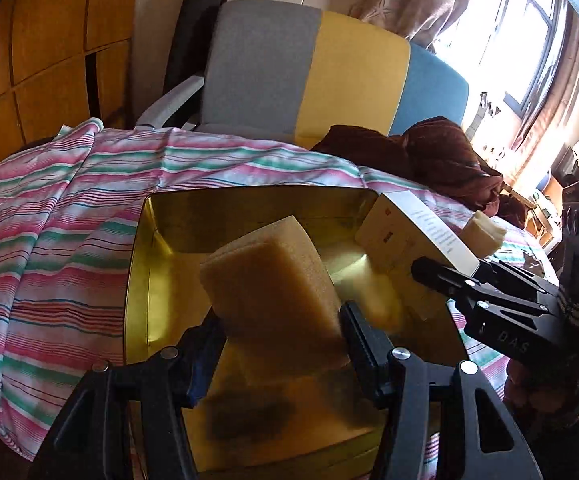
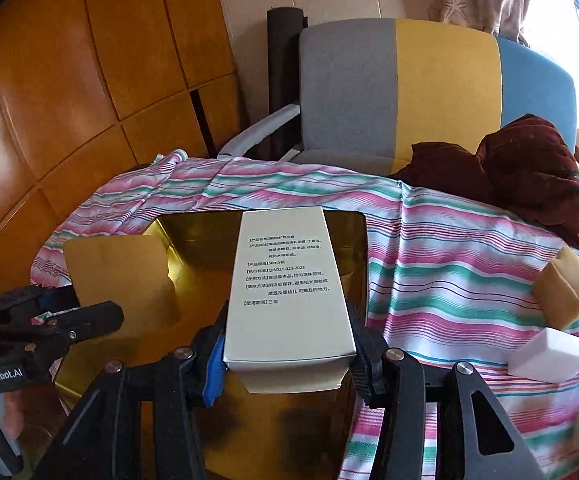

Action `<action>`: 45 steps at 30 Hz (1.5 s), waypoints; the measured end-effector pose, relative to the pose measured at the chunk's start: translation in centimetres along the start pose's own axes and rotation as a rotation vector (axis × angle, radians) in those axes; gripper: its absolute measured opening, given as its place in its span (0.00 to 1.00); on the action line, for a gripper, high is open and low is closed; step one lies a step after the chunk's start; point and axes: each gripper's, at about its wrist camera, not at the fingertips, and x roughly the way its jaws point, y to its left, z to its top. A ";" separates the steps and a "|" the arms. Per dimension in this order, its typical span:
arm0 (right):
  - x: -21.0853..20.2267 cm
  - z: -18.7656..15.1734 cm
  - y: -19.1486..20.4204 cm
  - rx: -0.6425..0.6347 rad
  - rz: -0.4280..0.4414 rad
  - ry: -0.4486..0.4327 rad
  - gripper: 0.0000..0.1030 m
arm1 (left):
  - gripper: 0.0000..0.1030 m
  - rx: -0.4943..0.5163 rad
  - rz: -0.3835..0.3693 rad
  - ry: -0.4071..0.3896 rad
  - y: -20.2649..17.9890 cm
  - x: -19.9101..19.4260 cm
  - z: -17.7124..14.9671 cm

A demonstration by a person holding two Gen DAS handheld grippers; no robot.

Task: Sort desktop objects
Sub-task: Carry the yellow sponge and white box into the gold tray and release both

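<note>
- Beyond both sets of jaws stands a chair point(image 1: 309, 76) with grey, yellow and blue panels; its seat is hidden behind the counter edge, and a dark red cloth point(image 2: 529, 176) is heaped ahead and to the right of your right jaws.
- The counter point(image 1: 49, 240) is wholly covered by a pink, green and white striped sheet, so you cannot see its surface, and its near edge is cut off by the frame.
- The gold tin point(image 1: 177, 216) lies open directly under and ahead of both jaws. Its near wall is hidden behind the gripper frames, and its mirror-like floor shows dark smudged reflections that are hard to read.
- Your right gripper point(image 2: 287, 344) has its jaws pinching the white box point(image 2: 285, 280) by its near end; the box reaches forward over the tin, printed face up, the small print too fine to read.
- Your left gripper point(image 1: 281, 324) has its jaws pinching the tan sponge point(image 1: 269, 280), held tilted over the tin's inside; its lower end is hidden between the jaws.
- To the right of your right jaws, a second tan sponge point(image 2: 565, 288) and a white foam block point(image 2: 549, 356) lie on the sheet, close together; whether they touch is unclear.
</note>
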 end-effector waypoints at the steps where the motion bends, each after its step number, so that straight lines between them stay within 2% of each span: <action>1: 0.7 0.4 0.2 0.002 -0.005 0.013 0.49 | 0.56 0.001 0.007 0.025 0.4 0.7 0.4; 5: 2.8 1.2 0.4 0.005 -0.025 0.048 0.49 | 0.56 -0.016 0.029 0.109 2.2 3.4 1.8; 10: 4.2 1.5 0.2 0.000 -0.052 0.072 0.50 | 0.57 -0.018 0.055 0.153 3.4 4.8 3.6; 15: 5.6 1.9 0.0 -0.004 -0.079 0.096 0.51 | 0.57 0.032 0.138 0.194 3.4 6.3 5.4; 17: 6.2 2.0 -0.1 -0.006 -0.089 0.105 0.52 | 0.58 0.029 0.146 0.214 3.6 6.8 6.0; 18: 6.5 2.0 -0.1 -0.007 -0.095 0.110 0.54 | 0.59 0.027 0.150 0.224 3.6 7.0 6.3; 20: 7.0 2.2 -0.2 -0.009 -0.105 0.119 0.65 | 0.61 0.025 0.164 0.237 3.8 7.4 6.8; 21: 6.7 2.2 -0.3 -0.006 -0.107 0.107 0.66 | 0.62 0.022 0.171 0.239 3.9 7.4 7.0; 25: 5.3 2.1 -0.8 0.016 -0.089 0.063 0.66 | 0.65 -0.009 0.173 0.220 4.3 7.0 7.5; 31: 2.0 1.1 -2.0 0.059 -0.066 -0.015 0.69 | 0.65 -0.065 0.146 0.148 4.7 5.1 7.3; 37: -0.9 -1.5 -4.2 0.117 -0.084 -0.058 0.69 | 0.65 -0.042 0.078 0.062 2.1 3.0 5.3; 41: -3.2 -3.8 -6.3 0.157 -0.119 -0.087 0.70 | 0.65 0.033 0.009 0.008 -1.9 1.4 3.6; 45: -5.5 -7.0 -8.8 0.189 -0.166 -0.093 0.72 | 0.65 0.189 -0.060 -0.015 -7.8 0.7 2.2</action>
